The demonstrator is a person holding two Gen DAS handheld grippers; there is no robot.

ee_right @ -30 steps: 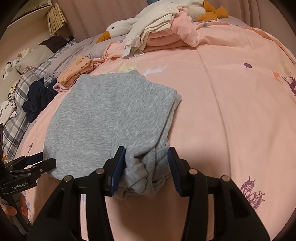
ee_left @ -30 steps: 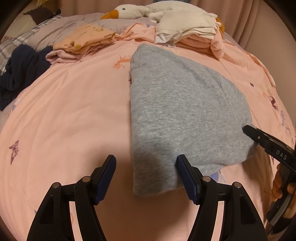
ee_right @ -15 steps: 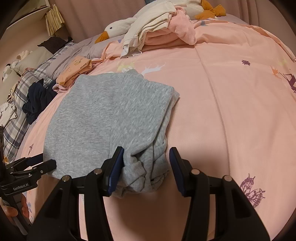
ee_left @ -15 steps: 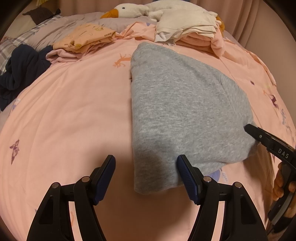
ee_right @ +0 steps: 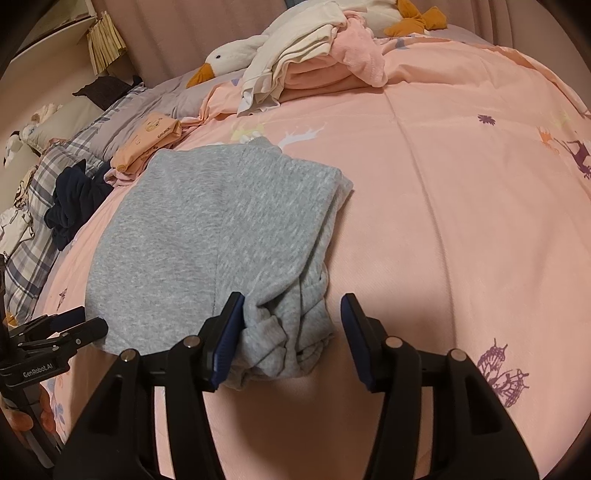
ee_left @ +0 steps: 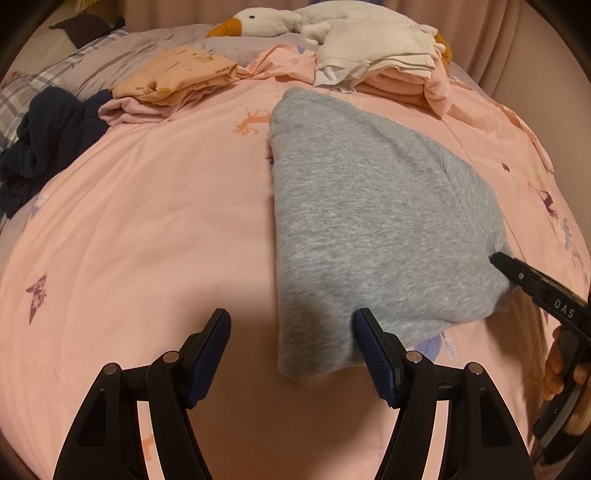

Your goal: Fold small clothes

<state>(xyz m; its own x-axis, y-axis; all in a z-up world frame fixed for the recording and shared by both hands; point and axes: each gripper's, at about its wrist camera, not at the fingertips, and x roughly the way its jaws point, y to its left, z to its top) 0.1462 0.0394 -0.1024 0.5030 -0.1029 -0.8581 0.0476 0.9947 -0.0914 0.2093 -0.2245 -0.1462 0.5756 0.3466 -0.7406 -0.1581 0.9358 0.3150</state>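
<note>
Right wrist view: both my grippers [ee_right: 291, 336] [ee_left: 291, 347] gape unclenched at the folded grey knit sweatshirt's [ee_right: 207, 236] near hem; I should grip both corners evenly.

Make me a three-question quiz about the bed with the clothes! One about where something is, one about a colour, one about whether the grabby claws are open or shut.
1. Where does the goose toy lie?
A. at the far end of the bed, by the cream clothes
B. on the grey garment
C. in a gripper

2. What colour is the garment nearest both grippers?
A. navy
B. grey
C. orange

3. How are the left gripper and right gripper?
A. both open
B. both shut
C. one shut

Answers: 1 A, it lies behind the cream pile. 2 B, grey knit. 3 A, fingers stand wide apart on both.
</note>
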